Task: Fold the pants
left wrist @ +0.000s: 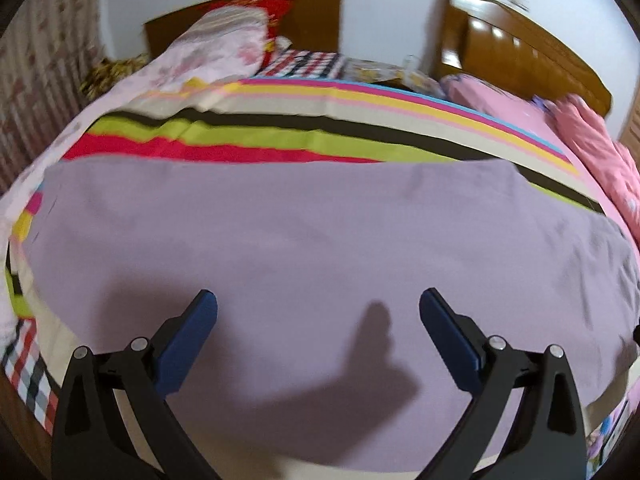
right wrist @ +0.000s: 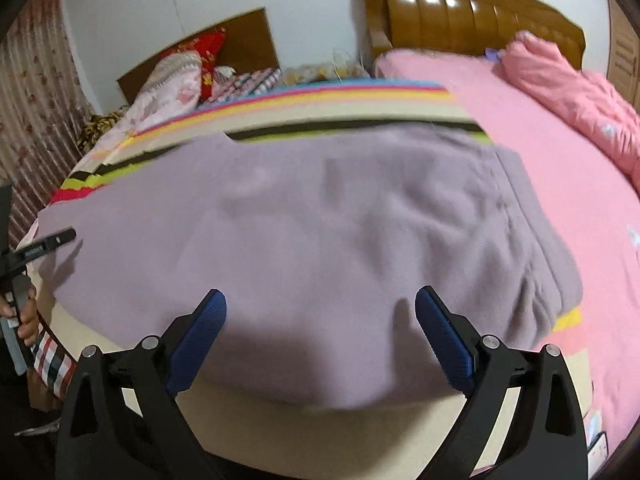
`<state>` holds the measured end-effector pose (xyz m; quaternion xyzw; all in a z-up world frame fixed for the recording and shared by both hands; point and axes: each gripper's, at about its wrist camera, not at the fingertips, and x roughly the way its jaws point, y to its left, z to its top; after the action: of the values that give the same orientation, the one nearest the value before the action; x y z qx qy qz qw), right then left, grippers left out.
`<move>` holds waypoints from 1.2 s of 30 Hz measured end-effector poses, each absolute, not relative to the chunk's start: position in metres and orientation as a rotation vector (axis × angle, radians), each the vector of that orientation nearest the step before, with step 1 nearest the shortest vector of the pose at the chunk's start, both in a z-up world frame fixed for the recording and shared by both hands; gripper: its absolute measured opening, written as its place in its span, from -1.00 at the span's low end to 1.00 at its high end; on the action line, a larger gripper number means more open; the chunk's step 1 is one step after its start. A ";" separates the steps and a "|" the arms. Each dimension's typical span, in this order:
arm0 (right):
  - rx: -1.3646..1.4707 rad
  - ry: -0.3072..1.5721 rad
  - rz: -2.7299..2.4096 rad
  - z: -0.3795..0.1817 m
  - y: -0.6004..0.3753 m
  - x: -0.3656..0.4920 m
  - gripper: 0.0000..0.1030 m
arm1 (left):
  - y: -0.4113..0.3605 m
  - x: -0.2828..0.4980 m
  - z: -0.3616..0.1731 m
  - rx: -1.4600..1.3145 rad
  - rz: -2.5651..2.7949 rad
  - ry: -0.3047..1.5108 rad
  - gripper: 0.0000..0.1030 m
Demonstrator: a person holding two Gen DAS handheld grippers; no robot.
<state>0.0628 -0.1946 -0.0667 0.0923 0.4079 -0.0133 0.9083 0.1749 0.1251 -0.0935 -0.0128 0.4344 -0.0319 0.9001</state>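
Lilac pants (left wrist: 304, 240) lie spread flat across the striped bed sheet (left wrist: 280, 128), with the gathered waistband (right wrist: 532, 280) at the right end in the right wrist view (right wrist: 320, 220). My left gripper (left wrist: 318, 300) is open and empty, hovering above the pants' near part. My right gripper (right wrist: 320, 300) is open and empty above the pants' near edge, by the waist end. The left gripper's tip (right wrist: 52, 240) and the hand holding it show at the left edge of the right wrist view.
A floral pillow (left wrist: 216, 48) and a red pillow lie at the far head of the striped bed. A pink bed (right wrist: 560, 168) with a bunched pink quilt (right wrist: 572, 96) and a wooden headboard (right wrist: 460, 20) adjoins on the right. A curtain hangs at the left.
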 end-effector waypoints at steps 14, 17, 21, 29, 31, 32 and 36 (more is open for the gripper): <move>-0.053 0.844 0.305 -0.040 -0.031 0.178 0.80 | 0.152 0.174 -0.111 -0.020 -0.101 0.965 0.97; -0.103 0.884 0.358 -0.047 0.004 0.212 0.80 | 0.157 0.170 -0.109 -0.035 -0.122 0.956 0.97; -0.136 0.947 0.394 -0.058 0.040 0.248 0.80 | 0.176 0.162 -0.099 -0.134 -0.145 0.913 0.97; -0.165 0.925 0.551 -0.063 0.114 0.275 0.80 | 0.298 0.150 -0.087 -0.511 -0.044 0.817 0.96; -0.170 0.905 0.596 -0.062 0.130 0.275 0.80 | 0.346 0.141 -0.091 -0.654 0.014 0.780 0.96; -0.179 0.886 0.647 -0.060 0.144 0.274 0.80 | 0.362 0.137 -0.093 -0.699 0.038 0.771 0.96; -0.281 0.846 0.830 -0.056 0.204 0.256 0.80 | 0.430 0.121 -0.106 -0.838 0.167 0.768 0.96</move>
<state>0.2561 0.2042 -0.0557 -0.1320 0.3973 0.3897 0.8202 0.1213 0.4297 -0.1065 -0.3963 0.3631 0.0789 0.8396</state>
